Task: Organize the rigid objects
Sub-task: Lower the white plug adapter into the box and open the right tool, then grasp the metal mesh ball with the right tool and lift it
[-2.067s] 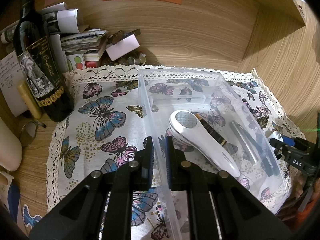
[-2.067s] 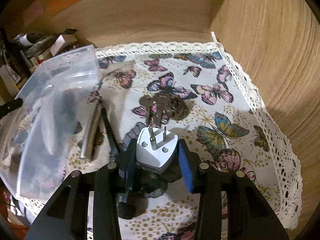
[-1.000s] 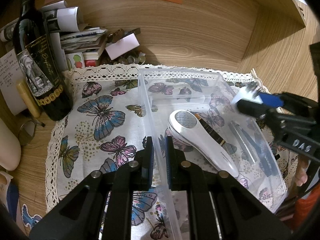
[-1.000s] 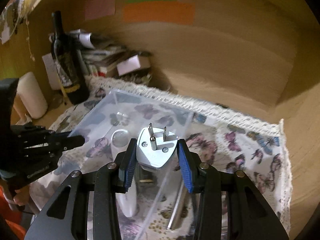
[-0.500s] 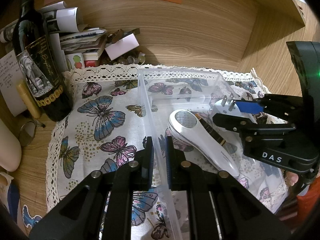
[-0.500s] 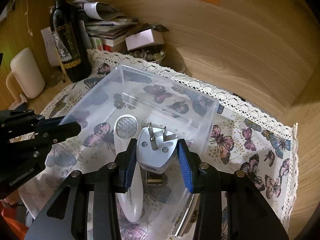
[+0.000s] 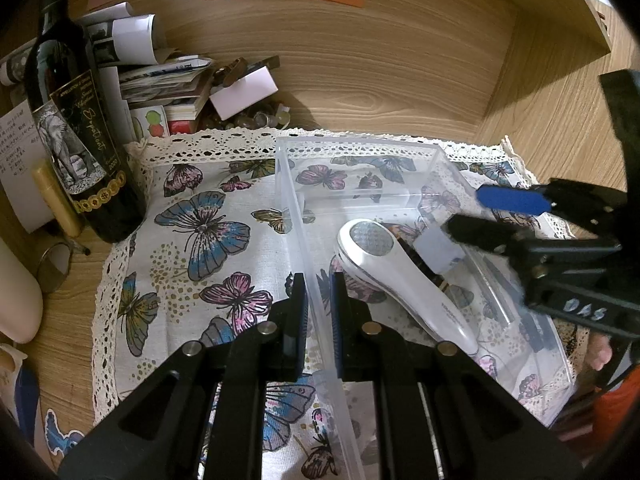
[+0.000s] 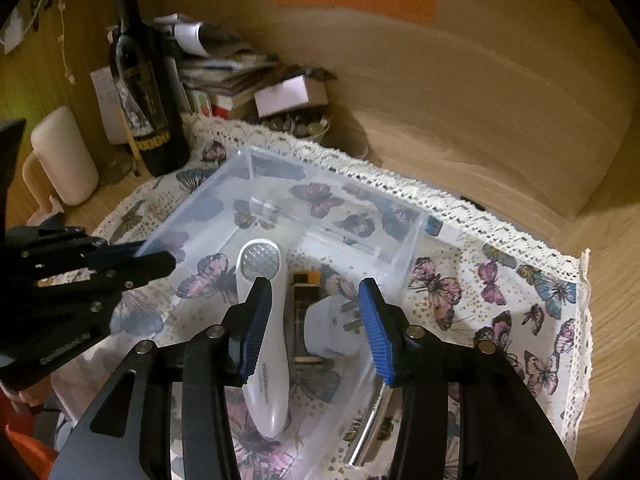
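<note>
A clear plastic bin [image 7: 360, 148] [image 8: 332, 184] stands on the butterfly cloth. In it lie a white handheld device [image 7: 400, 276] [image 8: 264, 320], a dark pen-like object [image 8: 306, 320] and a white plug adapter [image 8: 336, 330] [image 7: 438, 250]. My left gripper [image 7: 318, 312] is shut on the bin's left wall; it also shows in the right wrist view [image 8: 156, 258]. My right gripper [image 8: 316, 320] is open above the bin, with the plug lying loose between its fingers; it also shows in the left wrist view [image 7: 476, 212].
A dark wine bottle [image 7: 76, 136] [image 8: 140, 92], a pile of papers and booklets [image 7: 160, 80], a white box [image 7: 242, 92] and a cream mug [image 8: 64, 160] stand at the back left. A metal tube [image 8: 366, 436] lies outside the bin. Wooden walls close the back and right.
My right gripper carried the plug from the cloth over the bin, then opened and dropped it inside beside the white device. My left gripper has kept its hold on the bin wall.
</note>
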A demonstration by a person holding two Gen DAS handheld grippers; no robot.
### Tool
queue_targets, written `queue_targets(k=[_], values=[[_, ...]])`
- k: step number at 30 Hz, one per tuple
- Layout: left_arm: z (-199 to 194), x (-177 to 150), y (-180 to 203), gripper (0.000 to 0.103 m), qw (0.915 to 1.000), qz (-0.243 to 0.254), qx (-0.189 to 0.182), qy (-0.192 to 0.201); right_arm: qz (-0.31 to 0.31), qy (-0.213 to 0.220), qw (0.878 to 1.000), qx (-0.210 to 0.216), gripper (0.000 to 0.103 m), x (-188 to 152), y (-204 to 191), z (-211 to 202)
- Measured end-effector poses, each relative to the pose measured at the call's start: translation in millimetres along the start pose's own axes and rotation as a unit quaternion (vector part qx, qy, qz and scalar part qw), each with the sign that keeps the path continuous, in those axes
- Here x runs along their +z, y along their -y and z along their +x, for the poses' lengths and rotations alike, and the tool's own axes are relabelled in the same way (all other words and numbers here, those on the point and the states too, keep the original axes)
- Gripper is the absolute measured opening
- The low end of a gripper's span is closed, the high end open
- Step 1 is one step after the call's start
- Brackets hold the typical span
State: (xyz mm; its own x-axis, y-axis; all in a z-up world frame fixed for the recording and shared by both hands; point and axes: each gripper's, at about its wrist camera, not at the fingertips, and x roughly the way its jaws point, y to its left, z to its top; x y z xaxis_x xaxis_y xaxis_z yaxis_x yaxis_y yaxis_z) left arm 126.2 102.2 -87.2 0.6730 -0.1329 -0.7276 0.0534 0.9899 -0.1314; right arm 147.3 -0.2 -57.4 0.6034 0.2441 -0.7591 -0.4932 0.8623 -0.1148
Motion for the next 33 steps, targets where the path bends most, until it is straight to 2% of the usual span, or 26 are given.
queue_targets(k=[8,16,20,24,30,33], values=[[1.3,0.4,-0.9,0.01,1.0,0.0,0.0,-0.001,0.024,0.051,0.998,-0.039,0.05,1.5,18.8,-37.9],[1.4,0.4,-1.0,0.01,1.0,0.0,0.0,-0.002,0.061,0.069,0.989,-0.119,0.053,-8.6,64.3,-61.7],[1.6,0.8,-0.9,0.01,1.0,0.001,0.0,-0.002,0.096,0.056,0.984,-0.138,0.053,-19.3,92.9,-55.7],[1.7,1.4,-0.8,0.01,1.0,0.001,0.001,-0.002,0.128,0.016,0.981,-0.146,0.053,-38.3,119.8,-33.7],[1.7,1.8,-1.3,0.01,1.0,-0.001,-0.001,-0.005,0.174,-0.04,0.975,-0.134,0.053,-73.3,144.0,-3.2],[2.2,2.0,-1.3,0.01,1.0,0.0,0.0,-0.007,0.192,-0.048,0.972,-0.126,0.053,-86.7,148.8,1.1]])
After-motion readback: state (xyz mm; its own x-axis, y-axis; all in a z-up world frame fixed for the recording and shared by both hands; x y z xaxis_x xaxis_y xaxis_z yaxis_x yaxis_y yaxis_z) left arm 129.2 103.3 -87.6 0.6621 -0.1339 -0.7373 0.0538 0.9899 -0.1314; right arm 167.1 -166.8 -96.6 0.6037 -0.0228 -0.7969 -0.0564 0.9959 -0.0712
